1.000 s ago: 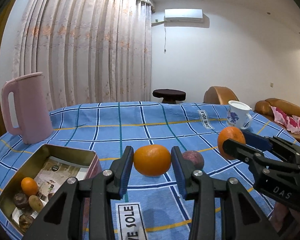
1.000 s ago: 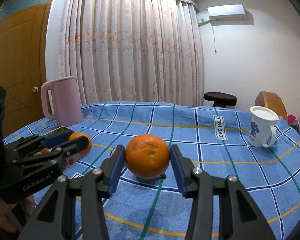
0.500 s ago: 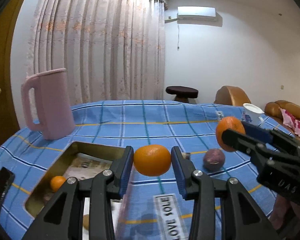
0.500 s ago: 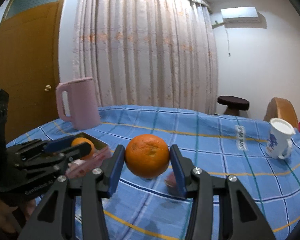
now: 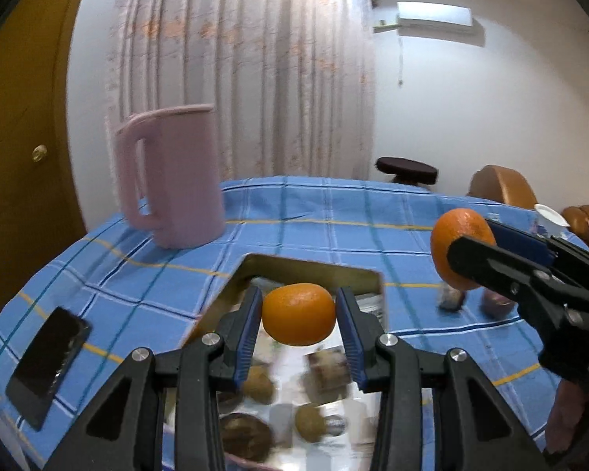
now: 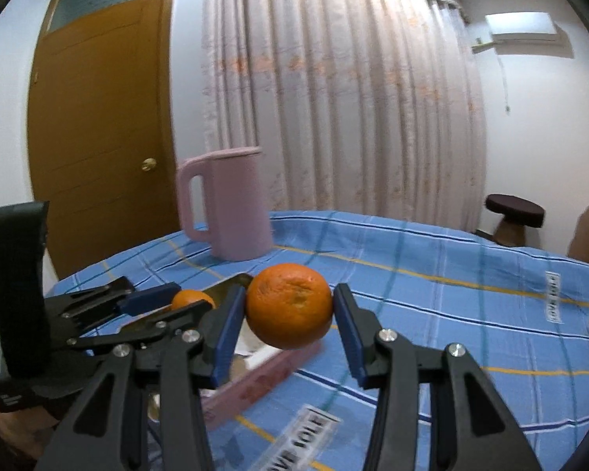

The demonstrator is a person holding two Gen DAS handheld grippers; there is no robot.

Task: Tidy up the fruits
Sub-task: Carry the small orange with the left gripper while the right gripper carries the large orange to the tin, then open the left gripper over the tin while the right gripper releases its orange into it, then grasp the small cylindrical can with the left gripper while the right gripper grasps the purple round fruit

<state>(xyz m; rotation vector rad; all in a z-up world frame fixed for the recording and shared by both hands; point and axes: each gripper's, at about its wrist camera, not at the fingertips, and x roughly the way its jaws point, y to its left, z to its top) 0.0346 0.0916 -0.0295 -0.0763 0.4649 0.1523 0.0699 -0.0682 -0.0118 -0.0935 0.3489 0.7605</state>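
My left gripper is shut on a small orange and holds it in the air over the metal tin, which holds several small fruits. My right gripper is shut on a bigger orange and holds it above the tin's pink edge. That bigger orange also shows in the left wrist view, to the right of the tin. The left gripper with its small orange shows in the right wrist view at the left. A dark fruit lies on the cloth right of the tin.
A pink jug stands on the blue checked tablecloth behind the tin. A black phone lies at the left table edge. A white mug stands at the far right. A door and a stool stand beyond the table.
Both grippers have swung left with their oranges. The left one now hangs over the tin, and the right one has come close to the tin's near edge.
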